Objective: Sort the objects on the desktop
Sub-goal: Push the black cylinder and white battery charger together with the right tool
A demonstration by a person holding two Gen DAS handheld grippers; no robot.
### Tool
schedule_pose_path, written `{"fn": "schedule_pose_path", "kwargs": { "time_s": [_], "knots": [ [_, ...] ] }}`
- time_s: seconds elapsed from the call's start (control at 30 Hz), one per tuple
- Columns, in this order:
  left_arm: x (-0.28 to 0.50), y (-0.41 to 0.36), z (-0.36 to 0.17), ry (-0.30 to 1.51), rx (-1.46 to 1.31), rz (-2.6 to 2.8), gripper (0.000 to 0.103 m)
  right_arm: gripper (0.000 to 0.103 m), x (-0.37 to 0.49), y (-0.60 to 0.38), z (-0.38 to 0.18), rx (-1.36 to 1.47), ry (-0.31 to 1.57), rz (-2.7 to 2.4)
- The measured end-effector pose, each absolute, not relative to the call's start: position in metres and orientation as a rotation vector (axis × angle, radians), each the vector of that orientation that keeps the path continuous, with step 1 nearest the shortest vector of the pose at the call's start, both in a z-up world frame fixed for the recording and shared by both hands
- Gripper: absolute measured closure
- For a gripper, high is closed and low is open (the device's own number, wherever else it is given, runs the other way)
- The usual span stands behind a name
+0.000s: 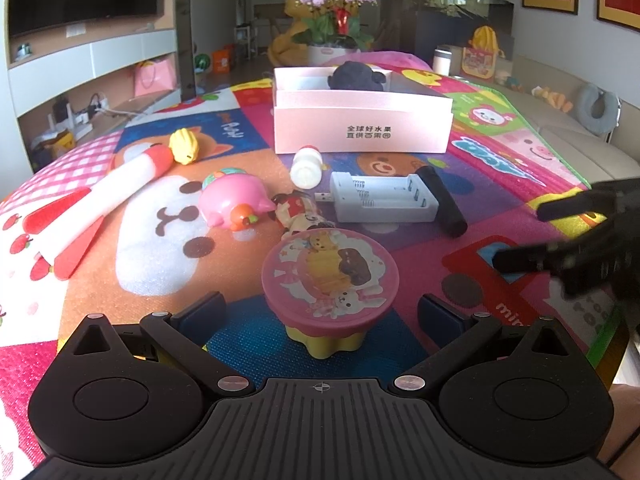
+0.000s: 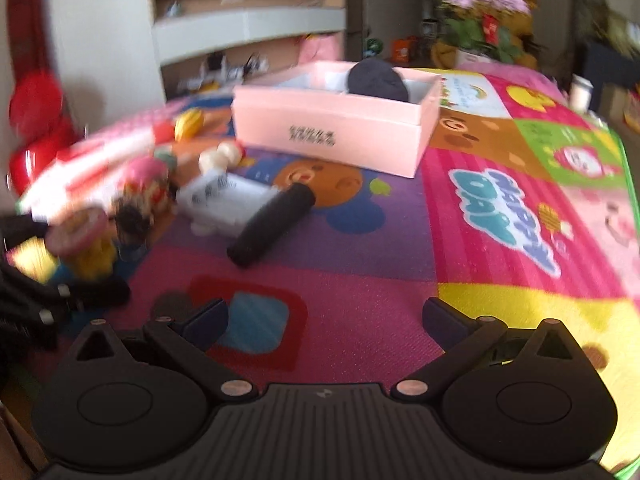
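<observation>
My left gripper (image 1: pixel 320 314) is open, and a pink-lidded yellow toy cup (image 1: pixel 330 286) stands on the mat between its fingers, untouched. Beyond the cup lie a small doll (image 1: pixel 298 210), a pink pig toy (image 1: pixel 234 202), a white battery charger (image 1: pixel 382 198), a black cylinder (image 1: pixel 442 200), a small white bottle (image 1: pixel 306 166), a yellow toy (image 1: pixel 184 146) and a white-and-red foam rocket (image 1: pixel 100 208). The pink box (image 1: pixel 360 124) at the back holds a dark plush (image 1: pixel 356 76). My right gripper (image 2: pixel 324 318) is open and empty over the mat, with the black cylinder (image 2: pixel 272 222) and the pink box (image 2: pixel 332 136) ahead.
A colourful cartoon play mat (image 1: pixel 500 152) covers the table. A pot of purple flowers (image 1: pixel 334 12) stands behind the box. The other gripper (image 1: pixel 580 240) shows at the right edge of the left wrist view. The right wrist view is motion-blurred; bare mat (image 2: pixel 500 240) spreads to the right.
</observation>
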State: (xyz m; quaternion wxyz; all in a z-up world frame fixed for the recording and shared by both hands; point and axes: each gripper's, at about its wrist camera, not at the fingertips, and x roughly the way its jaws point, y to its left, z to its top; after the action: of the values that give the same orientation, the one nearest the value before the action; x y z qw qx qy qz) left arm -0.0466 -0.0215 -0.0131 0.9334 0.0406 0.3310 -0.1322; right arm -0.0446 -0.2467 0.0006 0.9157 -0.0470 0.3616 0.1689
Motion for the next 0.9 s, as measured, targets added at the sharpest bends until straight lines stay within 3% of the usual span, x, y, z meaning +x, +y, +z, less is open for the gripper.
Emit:
{"fn": "schedule_pose_path", "kwargs": {
  "time_s": [0.13, 0.3, 0.37, 0.57, 0.9],
  "knots": [
    [-0.047, -0.021, -0.013, 0.677, 0.081, -0.271, 0.000, 0.001, -0.014, -0.260, 0.018, 0.024, 0.704, 0.301],
    [-0.047, -0.021, -0.011, 0.675, 0.068, -0.278, 0.000, 0.036, 0.040, -0.247, 0.023, 0.024, 0.709, 0.268],
    [-0.047, -0.020, -0.011, 0.674, 0.065, -0.279, 0.000, 0.042, 0.053, -0.236, 0.019, -0.010, 0.722, 0.278],
    [-0.046, -0.018, -0.011, 0.672, 0.051, -0.284, 0.000, 0.043, 0.062, -0.237, 0.009, -0.082, 0.757, 0.257],
    [-0.046, -0.019, -0.011, 0.673, 0.054, -0.282, 0.000, 0.039, -0.013, -0.251, 0.015, -0.175, 0.788, 0.410]
  ]
}}
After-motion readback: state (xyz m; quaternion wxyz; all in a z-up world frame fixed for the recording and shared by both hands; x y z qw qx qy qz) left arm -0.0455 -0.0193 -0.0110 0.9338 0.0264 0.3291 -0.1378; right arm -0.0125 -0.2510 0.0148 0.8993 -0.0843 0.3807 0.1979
